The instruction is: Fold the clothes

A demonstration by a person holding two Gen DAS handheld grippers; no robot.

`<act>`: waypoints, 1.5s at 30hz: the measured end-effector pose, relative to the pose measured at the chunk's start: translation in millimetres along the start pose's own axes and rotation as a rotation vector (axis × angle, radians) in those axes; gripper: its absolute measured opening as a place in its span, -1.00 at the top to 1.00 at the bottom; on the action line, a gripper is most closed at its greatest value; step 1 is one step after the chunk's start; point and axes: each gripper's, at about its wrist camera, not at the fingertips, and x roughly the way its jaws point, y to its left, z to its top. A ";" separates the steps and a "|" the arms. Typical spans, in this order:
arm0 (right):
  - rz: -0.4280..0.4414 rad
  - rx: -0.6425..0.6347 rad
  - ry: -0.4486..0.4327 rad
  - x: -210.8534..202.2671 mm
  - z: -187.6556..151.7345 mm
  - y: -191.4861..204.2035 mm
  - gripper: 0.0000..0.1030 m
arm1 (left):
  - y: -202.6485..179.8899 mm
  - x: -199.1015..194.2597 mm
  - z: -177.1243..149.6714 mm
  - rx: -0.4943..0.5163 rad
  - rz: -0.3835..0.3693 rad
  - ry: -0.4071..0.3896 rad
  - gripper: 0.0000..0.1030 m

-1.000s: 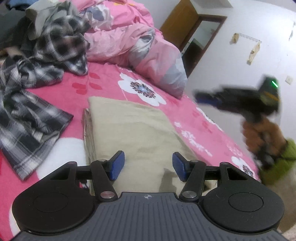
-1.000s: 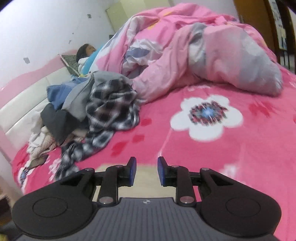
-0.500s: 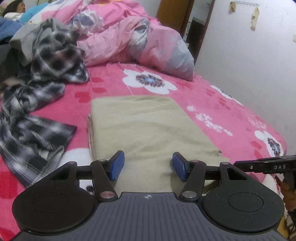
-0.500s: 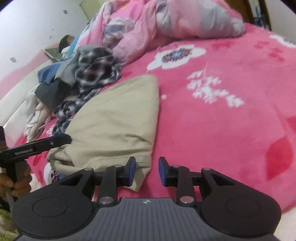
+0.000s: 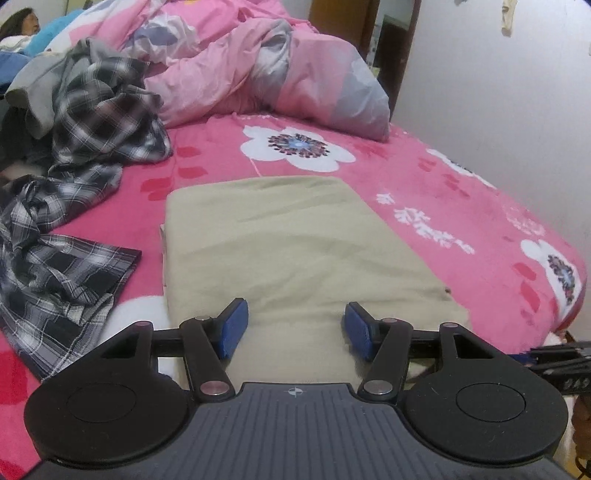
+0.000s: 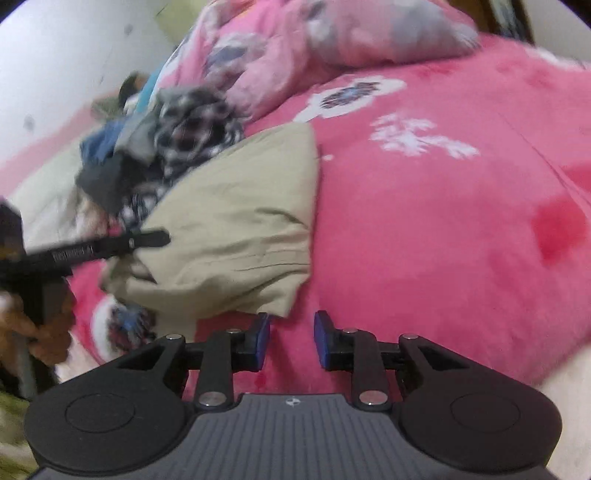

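Observation:
A folded beige garment (image 5: 295, 251) lies flat on the pink floral bed (image 5: 461, 206). My left gripper (image 5: 291, 330) is open and empty, its blue pads just above the garment's near edge. In the right wrist view the same garment (image 6: 236, 218) lies left of centre. My right gripper (image 6: 291, 339) is open a little and empty, just off the garment's near right corner, over the bedspread. The left gripper also shows in the right wrist view (image 6: 147, 240) at the garment's left side. The right gripper's side shows at the left wrist view's right edge (image 5: 554, 360).
A crumpled black-and-white plaid shirt (image 5: 74, 206) lies left of the garment, with a pile of other clothes (image 5: 44, 85) behind. A pink duvet (image 5: 258, 66) is heaped at the back. A white wall (image 5: 498, 92) and a door (image 5: 340, 33) stand on the right.
My right gripper swung from high over the bed down to the garment's near right corner. My left gripper shifted slightly and stayed open at the near edge.

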 end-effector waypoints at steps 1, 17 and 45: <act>0.019 0.044 -0.011 -6.9 -0.6 -5.9 0.41 | -1.2 -1.8 4.5 0.006 -0.003 -0.003 -0.13; 0.269 0.092 0.003 30.0 18.0 -48.8 0.49 | -87.8 86.2 44.6 0.319 -0.089 0.171 -0.14; 0.372 0.293 0.135 51.3 50.2 -70.9 0.33 | -87.5 122.0 66.0 0.184 -0.079 0.235 -0.20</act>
